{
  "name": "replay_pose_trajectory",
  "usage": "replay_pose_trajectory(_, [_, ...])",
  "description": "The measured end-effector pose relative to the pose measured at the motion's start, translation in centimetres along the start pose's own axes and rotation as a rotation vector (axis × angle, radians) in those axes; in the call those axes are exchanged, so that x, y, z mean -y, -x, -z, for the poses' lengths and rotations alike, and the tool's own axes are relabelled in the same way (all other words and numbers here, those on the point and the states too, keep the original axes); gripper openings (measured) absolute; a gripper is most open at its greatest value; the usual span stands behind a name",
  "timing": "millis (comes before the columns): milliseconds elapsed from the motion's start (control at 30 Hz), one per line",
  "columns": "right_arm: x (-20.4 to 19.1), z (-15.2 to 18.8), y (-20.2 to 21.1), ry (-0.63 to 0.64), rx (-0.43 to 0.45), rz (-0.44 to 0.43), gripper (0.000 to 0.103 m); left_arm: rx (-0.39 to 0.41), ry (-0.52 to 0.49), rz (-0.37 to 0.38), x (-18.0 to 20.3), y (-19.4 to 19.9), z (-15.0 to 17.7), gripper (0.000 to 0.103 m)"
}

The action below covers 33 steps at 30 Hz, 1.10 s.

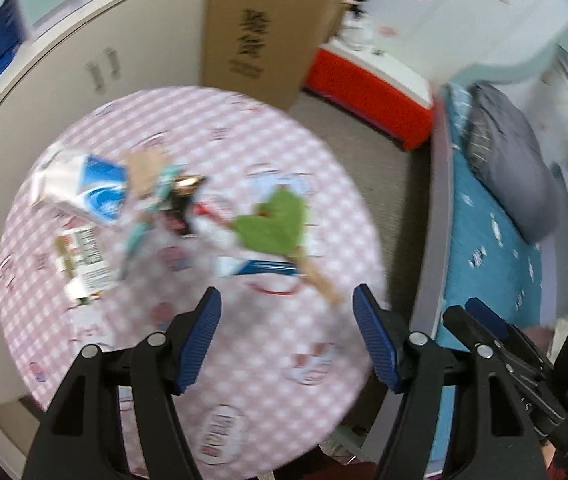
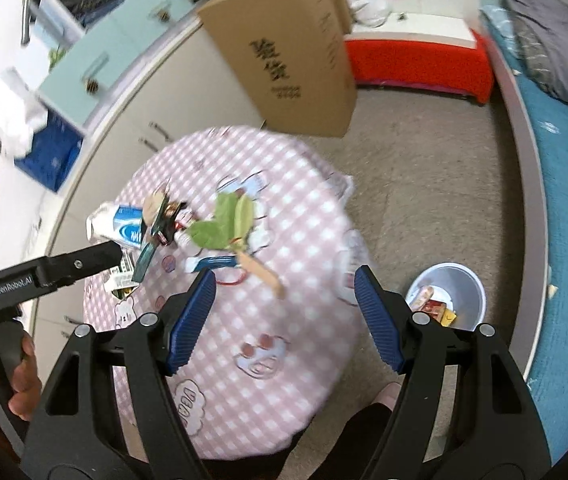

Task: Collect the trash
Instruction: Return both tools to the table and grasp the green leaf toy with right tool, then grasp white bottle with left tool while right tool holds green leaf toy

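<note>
Round table (image 2: 284, 360), trash (image 2: 219, 224) mid-top

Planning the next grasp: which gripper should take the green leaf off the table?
Probably right. Both grippers are open and empty above the table, but the right gripper is on the bin side, and the green leaf lies ahead.

Bare pink checked tablecloth (image 2: 284, 320) lies open near both grippers; farther on, a cluster of wrappers and green leaf-shaped litter (image 1: 271, 220) blocks the middle.
</note>
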State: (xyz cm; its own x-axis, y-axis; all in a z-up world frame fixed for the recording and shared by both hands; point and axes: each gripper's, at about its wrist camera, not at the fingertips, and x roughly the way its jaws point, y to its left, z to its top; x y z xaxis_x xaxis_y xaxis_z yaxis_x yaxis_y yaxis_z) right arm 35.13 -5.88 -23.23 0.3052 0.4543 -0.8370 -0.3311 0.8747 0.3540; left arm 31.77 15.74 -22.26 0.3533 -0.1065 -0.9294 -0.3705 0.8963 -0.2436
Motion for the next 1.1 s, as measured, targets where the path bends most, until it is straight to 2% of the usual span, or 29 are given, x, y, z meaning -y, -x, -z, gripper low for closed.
replay_pose_trajectory(167, [-4.5,-0.9,-5.3,0.105,-0.036,0.032,0.071,-0.021,0.051,-0.040,-5.8,-1.0,-1.5,0.067])
replay_pose_trajectory(333, [-7.0,-2.1,-10.1,0.152,-0.067,0.070,0.070,-0.057,0.035,-0.055,-8.9,-2.5,-3.1,0.067])
replay_pose_trajectory(400, [-7.5,-2.5,-12.2,0.159,-0.088,0.084,0.066,-0.074,0.022,-0.054,-9.6,-3.3,-3.5,0.067])
replay_pose_trajectory(533, [-7.6,-3.0,-15.0,0.161,-0.131,0.097,0.056,-0.106,0.000,-0.044,-9.7,-4.5,-3.9,0.067])
replay_pose_trajectory(600, [-7.5,-3.0,-16.2,0.172,-0.161,0.100,0.033,-0.119,-0.002,-0.031,-9.6,-5.1,-4.0,0.067])
replay_pose_trajectory(633, [-7.4,-3.0,-16.5,0.178,-0.176,0.095,0.021,-0.128,-0.006,-0.022,-9.4,-5.5,-4.1,0.067])
replay_pose_trajectory(667, [-7.2,-3.0,-16.6,0.180,-0.176,0.080,0.014,-0.135,-0.010,-0.014,-9.1,-5.8,-4.2,0.067])
replay_pose_trajectory(700, [-7.1,-3.0,-16.4,0.183,-0.171,0.073,0.013,-0.142,-0.012,-0.002,-8.9,-6.1,-4.2,0.067])
replay_pose_trajectory(867, [-5.6,-3.9,-13.5,0.131,-0.085,0.068,0.012,-0.192,0.026,0.081,-7.5,-8.4,-4.7,0.067])
replay_pose_trajectory(1067, [-3.5,-4.4,-11.7,0.080,-0.067,0.060,0.012,-0.229,0.055,0.072,-5.8,-11.8,-5.3,0.066])
replay_pose_trajectory(1100, [-3.3,-4.3,-11.6,0.072,-0.067,0.057,0.012,-0.233,0.054,0.065,-5.5,-12.2,-5.3,0.063])
